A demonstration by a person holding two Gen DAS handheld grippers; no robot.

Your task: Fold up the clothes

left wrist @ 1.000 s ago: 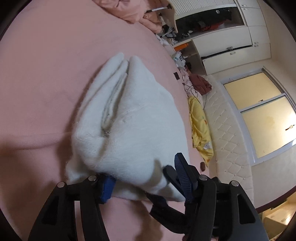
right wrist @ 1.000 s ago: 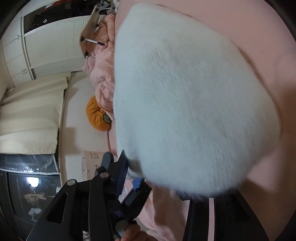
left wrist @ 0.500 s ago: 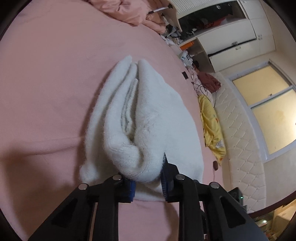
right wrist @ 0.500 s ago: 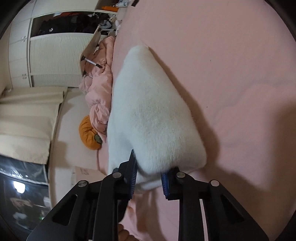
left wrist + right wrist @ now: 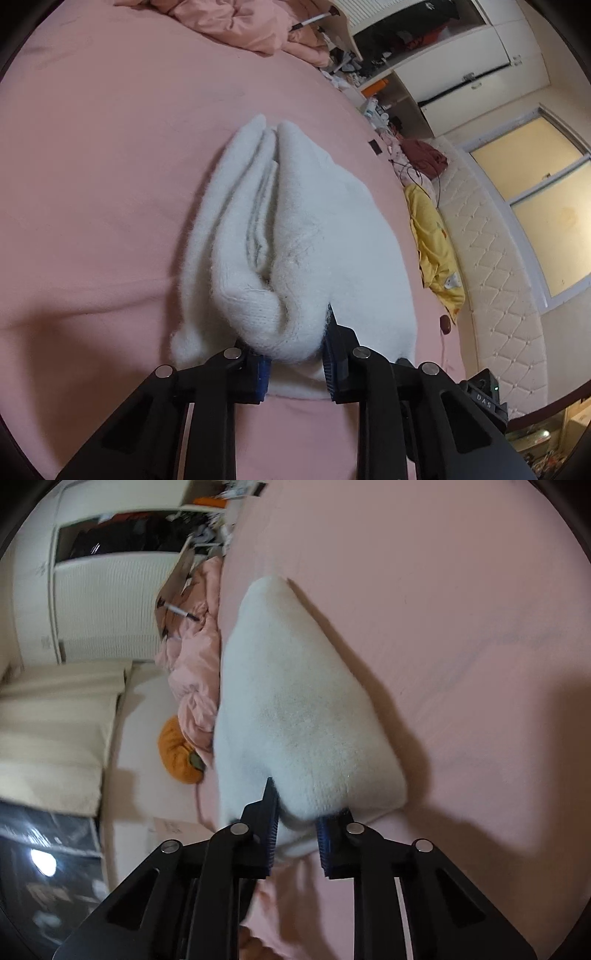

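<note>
A folded white fluffy sweater [image 5: 295,229] lies on the pink bed sheet [image 5: 110,147], its layered folds running away from me. My left gripper [image 5: 295,354] is shut on the bunched near edge of the sweater, blue pads pressing in from both sides. In the right wrist view the same sweater [image 5: 295,709] shows as a smooth mound on the sheet [image 5: 461,609]. My right gripper [image 5: 295,827] has its jaws closing on another near corner, the knit squeezed between the pads.
A crumpled pink duvet [image 5: 240,22] lies at the far end of the bed, also at the bed's side [image 5: 192,672]. A yellow garment [image 5: 432,236] hangs over the tufted white edge [image 5: 491,258]. An orange cushion [image 5: 177,753] sits beside the bed. White wardrobes [image 5: 461,48] stand behind.
Both grippers went from open around the sweater's edge to clamped on it. The right gripper drew back, so the sweater looks smaller and farther in its view.
</note>
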